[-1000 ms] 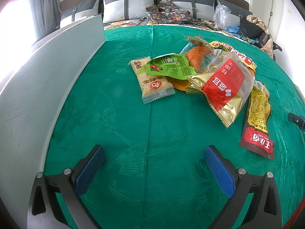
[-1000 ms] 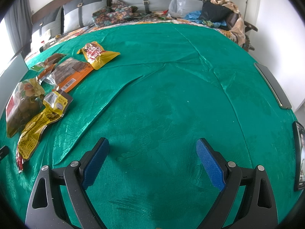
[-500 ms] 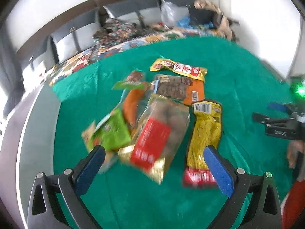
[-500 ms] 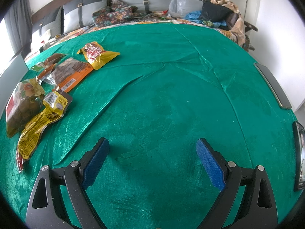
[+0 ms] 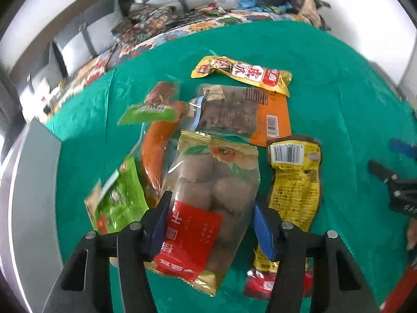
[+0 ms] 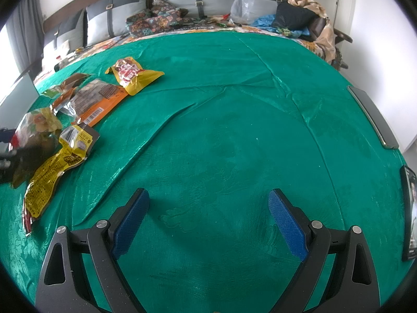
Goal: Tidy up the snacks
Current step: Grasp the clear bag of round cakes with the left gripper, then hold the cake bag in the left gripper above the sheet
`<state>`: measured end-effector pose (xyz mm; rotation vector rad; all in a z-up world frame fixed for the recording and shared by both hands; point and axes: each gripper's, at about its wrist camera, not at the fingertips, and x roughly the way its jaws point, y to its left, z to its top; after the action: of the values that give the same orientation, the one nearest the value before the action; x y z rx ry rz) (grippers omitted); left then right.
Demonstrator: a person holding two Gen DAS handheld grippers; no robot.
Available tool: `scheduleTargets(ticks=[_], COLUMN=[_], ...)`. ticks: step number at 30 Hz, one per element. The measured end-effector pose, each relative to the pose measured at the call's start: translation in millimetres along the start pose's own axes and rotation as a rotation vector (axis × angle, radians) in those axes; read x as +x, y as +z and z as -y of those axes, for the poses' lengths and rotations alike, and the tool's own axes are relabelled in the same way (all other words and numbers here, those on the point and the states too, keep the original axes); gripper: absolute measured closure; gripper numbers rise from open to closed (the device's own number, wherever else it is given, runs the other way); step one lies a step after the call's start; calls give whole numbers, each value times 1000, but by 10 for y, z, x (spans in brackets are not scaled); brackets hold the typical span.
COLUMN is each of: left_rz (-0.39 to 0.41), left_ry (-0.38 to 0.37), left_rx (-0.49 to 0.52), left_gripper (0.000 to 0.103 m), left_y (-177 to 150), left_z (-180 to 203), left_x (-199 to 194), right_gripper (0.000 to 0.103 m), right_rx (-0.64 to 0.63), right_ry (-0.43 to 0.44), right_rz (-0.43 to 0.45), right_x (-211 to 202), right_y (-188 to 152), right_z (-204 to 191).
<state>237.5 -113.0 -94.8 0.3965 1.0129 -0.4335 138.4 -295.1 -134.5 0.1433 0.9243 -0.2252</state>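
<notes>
A pile of snack packets lies on a green cloth (image 6: 234, 135). My left gripper (image 5: 212, 221) is shut on a clear bag with a red label and gold edges (image 5: 208, 203), its pads pressing both sides. Beside it lie a yellow packet (image 5: 294, 187), an orange-brown packet (image 5: 247, 114), a yellow-red packet (image 5: 242, 74), a green packet (image 5: 117, 203) and an orange sausage-like pack (image 5: 156, 151). My right gripper (image 6: 208, 224) is open and empty over bare cloth, with the pile (image 6: 65, 120) to its far left.
A grey board (image 5: 28, 182) stands along the cloth's left edge. Dark flat devices (image 6: 372, 117) lie at the right edge. Pillows and clutter (image 6: 182, 18) sit at the back. The right gripper shows in the left wrist view (image 5: 396, 180).
My left gripper swung right and forward onto the pile and closed from wide open onto the red-label bag. The right gripper has not moved.
</notes>
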Motion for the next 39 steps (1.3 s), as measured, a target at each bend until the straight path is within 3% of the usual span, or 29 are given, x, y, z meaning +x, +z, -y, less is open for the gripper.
scheduleTargets(ticks=[8,11,13,14,17,20,22,28,31,39], left_rz=[23,22,28,35,32,81,83,31,69,85], left_ry=[-17,17,45,102,122,85,97,141,163,170], left_rx=[-203,-316,-337,-363,-403,-440,-429,-460,-495,-492], left_gripper=[47,47,47,47,45,24,4,1,0,0], left_y=[-508,-901,-999,-1121,-1196,-1243,-1222,-1328,-1475,-1502], left_z=[-223,-350,-396,-460,-534,-577,-538,-637,-750,-762], left_x=[-646,-848,-848,-819,-705,-590,-542,-237,-164,-115], right_gripper=[8,8,8,8,8,8,8,8,8,8], right_rx=[0,0,0,0,0,0,0,0,0,0], right_ry=[0,0,0,0,0,0,0,0,0,0], right_rz=[0,0,0,0,0,0,0,-1,-1,-1], right_x=[0,2,1,3,5,7,2,5,5,0], right_y=[-1,-1,-3,-1,0,2,-4,1,3,-2], right_z=[-1,-1,-2,-2,-2,-2,-4,-2,-2,-3])
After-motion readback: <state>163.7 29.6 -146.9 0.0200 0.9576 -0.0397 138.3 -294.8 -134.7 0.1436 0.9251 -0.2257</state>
